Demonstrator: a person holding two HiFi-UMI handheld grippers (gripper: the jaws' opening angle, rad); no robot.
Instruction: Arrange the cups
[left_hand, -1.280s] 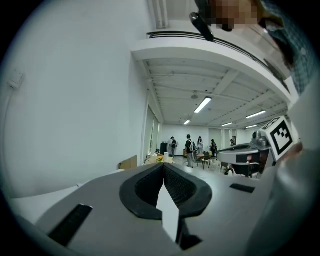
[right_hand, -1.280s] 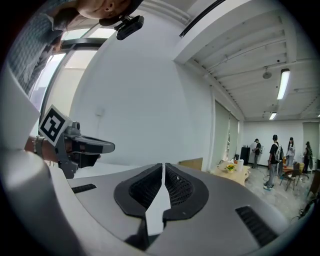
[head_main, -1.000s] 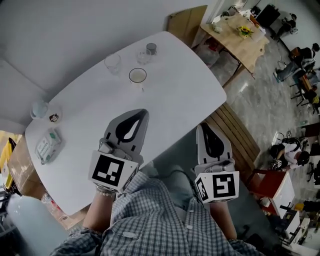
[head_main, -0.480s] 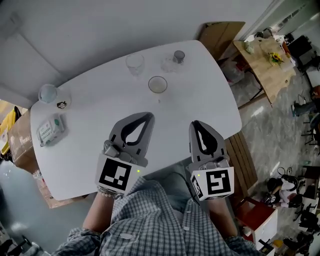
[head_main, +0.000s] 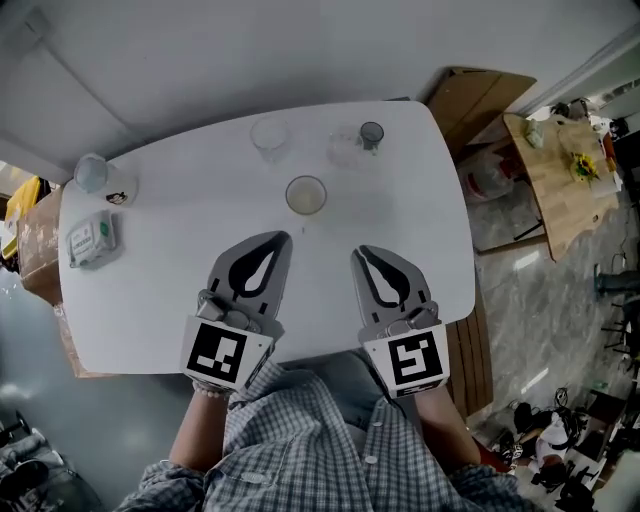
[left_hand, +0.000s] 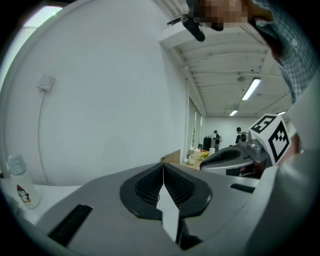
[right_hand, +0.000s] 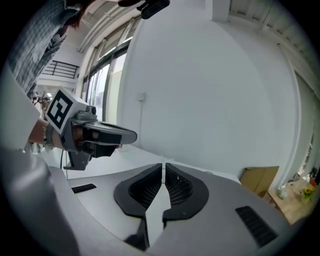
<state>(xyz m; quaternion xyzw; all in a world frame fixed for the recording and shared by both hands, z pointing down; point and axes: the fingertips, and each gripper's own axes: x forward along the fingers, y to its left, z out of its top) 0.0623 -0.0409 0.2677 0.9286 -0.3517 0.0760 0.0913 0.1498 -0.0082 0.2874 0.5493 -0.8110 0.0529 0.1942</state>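
On the white table (head_main: 180, 270) stand a round cup with a pale inside (head_main: 306, 195), a clear glass (head_main: 270, 139) behind it, and a small dark-rimmed cup (head_main: 371, 134) beside another clear glass (head_main: 347, 148). My left gripper (head_main: 279, 239) hovers over the table's near part, jaws shut and empty (left_hand: 163, 167). My right gripper (head_main: 359, 252) is beside it, also shut with nothing held (right_hand: 163, 165). Both tips point toward the round cup, a short way from it.
A small bottle (head_main: 91, 172) with a cartoon sticker stands at the table's far left corner, a packet (head_main: 91, 238) near it. A cardboard box (head_main: 478, 95) leans past the right end. A wooden table (head_main: 560, 170) is farther right.
The view has swung so the table sits more central. My right gripper has come up over the table edge beside the left. Both remain shut.
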